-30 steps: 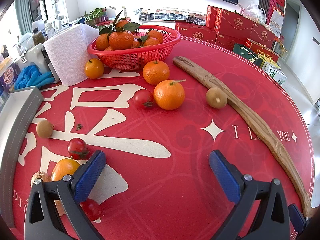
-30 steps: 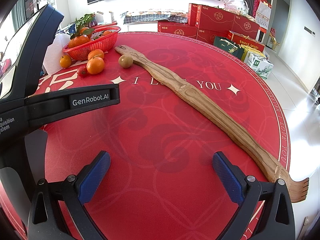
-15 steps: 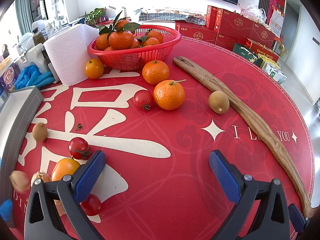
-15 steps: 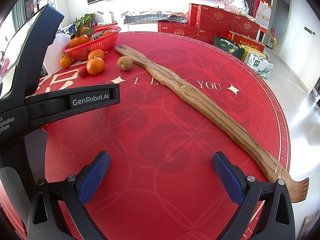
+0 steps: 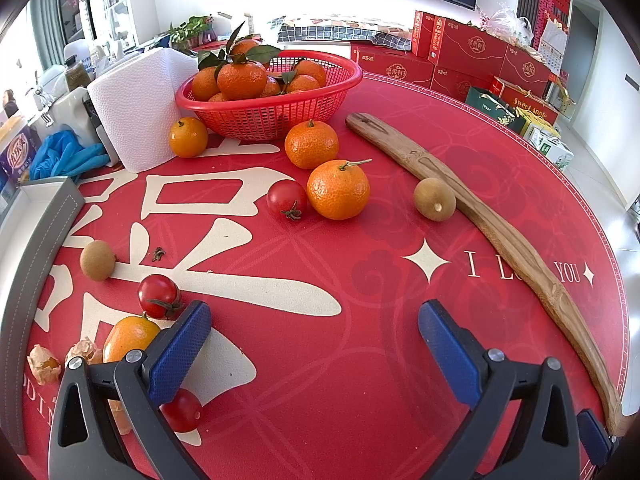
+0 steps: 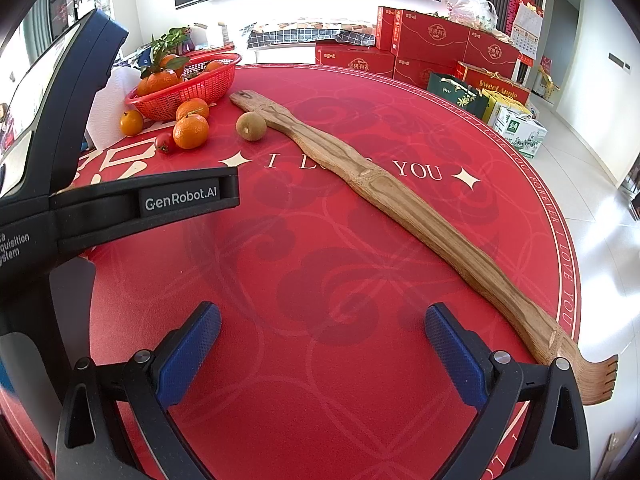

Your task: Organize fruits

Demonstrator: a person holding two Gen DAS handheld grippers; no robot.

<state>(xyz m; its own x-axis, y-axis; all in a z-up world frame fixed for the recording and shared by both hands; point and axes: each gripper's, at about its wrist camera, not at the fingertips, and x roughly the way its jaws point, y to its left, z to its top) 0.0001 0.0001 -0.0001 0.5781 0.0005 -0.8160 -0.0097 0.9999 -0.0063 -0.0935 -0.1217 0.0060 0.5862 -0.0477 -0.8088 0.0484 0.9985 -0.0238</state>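
On red bench (image 5: 360, 420) | stick (image 5: 500, 232) lies beside kiwi (image 5: 435, 199) | basket (image 5: 272, 114) holds oranges, more loose in front | both grippers, left (image 5: 314, 344) and right (image 6: 322, 344), fingers apart, empty

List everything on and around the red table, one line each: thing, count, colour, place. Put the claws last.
Basket: one, red mesh, far left of table, holding leafy oranges.
Loose oranges: four, orange, three near the basket, one by the left claw.
Cherry tomatoes: three, red, one beside the oranges, two near the left claw.
Brown round fruits: two, brown, one touching the backscratcher, one at the left edge.
Husked fruits: at least two, tan, near left edge.
Backscratcher: one, wooden, diagonal across the mat.
Paper towel roll: one, white, left of basket.
Gift boxes: several, red, behind table.
Left claw: open, empty.
Right claw: open, empty.
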